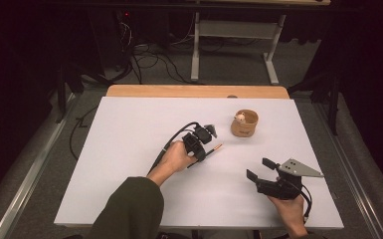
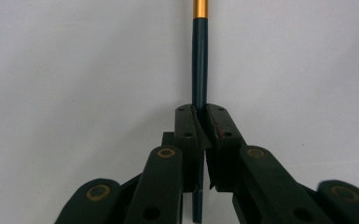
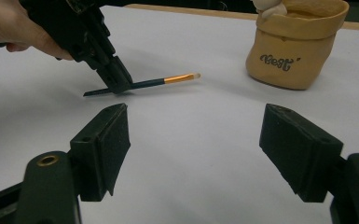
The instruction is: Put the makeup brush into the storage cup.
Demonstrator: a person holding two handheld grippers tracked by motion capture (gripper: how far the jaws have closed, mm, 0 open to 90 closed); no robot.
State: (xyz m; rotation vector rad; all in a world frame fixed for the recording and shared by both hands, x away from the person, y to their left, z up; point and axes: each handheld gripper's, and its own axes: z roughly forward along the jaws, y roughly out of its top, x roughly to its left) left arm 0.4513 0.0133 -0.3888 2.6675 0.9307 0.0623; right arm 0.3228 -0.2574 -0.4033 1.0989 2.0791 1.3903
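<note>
the white worktop point(image 1: 129, 149) spreads across the high view, with a wooden strip point(image 1: 197, 91) along its far edge and a grey table frame point(image 1: 234, 45) and loose cables point(image 1: 149, 62) on the floor beyond. on the worktop's far right part stands a tan pouch-like cup point(image 1: 245, 124) with a small pale figure point(image 1: 239, 117) inside; the right gripper view brings out what the high view cannot, dark lettering on the cup's point(image 3: 296, 44) side and its folded-over rim. the left gripper point(image 1: 206, 152) sits near the middle of the worktop, held by the left hand point(image 1: 175, 158) coming out of an olive sleeve point(image 1: 129, 209), its jaws closed on a thin brush point(image 1: 213, 149). in the high view the brush is little more than a short line with an orange end, pointing toward the cup and well apart from it. the left gripper view shows the grip itself: the two jaws pinch the dark shaft of the brush point(image 2: 199, 70), whose gold band runs up and away from them over bare worktop. the right gripper view shows the brush point(image 3: 161, 81) from the side, lying low and nearly level at the worktop, with a pale tip past the orange band and a dark tail sticking out behind the jaws. the right gripper point(image 1: 260, 170), at the near right and well apart from the brush, has its jaws wide open with nothing between them, and open worktop lies between brush and cup.
</note>
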